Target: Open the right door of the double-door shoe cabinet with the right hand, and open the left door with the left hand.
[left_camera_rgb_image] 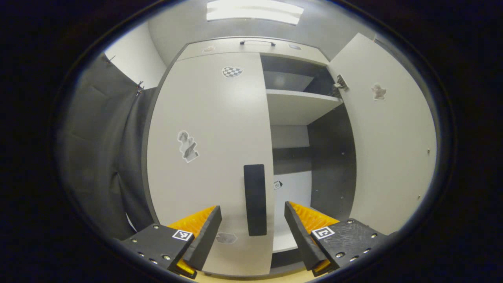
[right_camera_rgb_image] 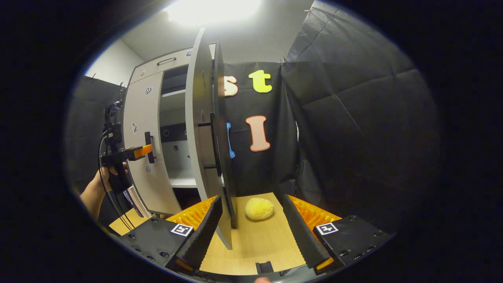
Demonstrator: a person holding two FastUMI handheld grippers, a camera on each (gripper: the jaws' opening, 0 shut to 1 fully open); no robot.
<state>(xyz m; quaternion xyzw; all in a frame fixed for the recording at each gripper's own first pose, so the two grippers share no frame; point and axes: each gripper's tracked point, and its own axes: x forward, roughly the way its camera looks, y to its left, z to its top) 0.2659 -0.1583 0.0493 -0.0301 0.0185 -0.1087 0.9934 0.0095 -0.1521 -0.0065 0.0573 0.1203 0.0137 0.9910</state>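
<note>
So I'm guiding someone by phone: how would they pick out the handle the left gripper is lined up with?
Find the pale shoe cabinet. Its left door is shut, and the handle is the dark upright bar near that door's inner edge, low down. The grey stickers nearby are flat and irregular.

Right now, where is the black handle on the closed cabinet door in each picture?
Left gripper view: the left door's handle stands low in the middle, between this gripper's open fingers.
Right gripper view: the same handle is small, far left, with the left gripper reaching it.
Shared landmark: the checkered sticker high on that door.
</note>
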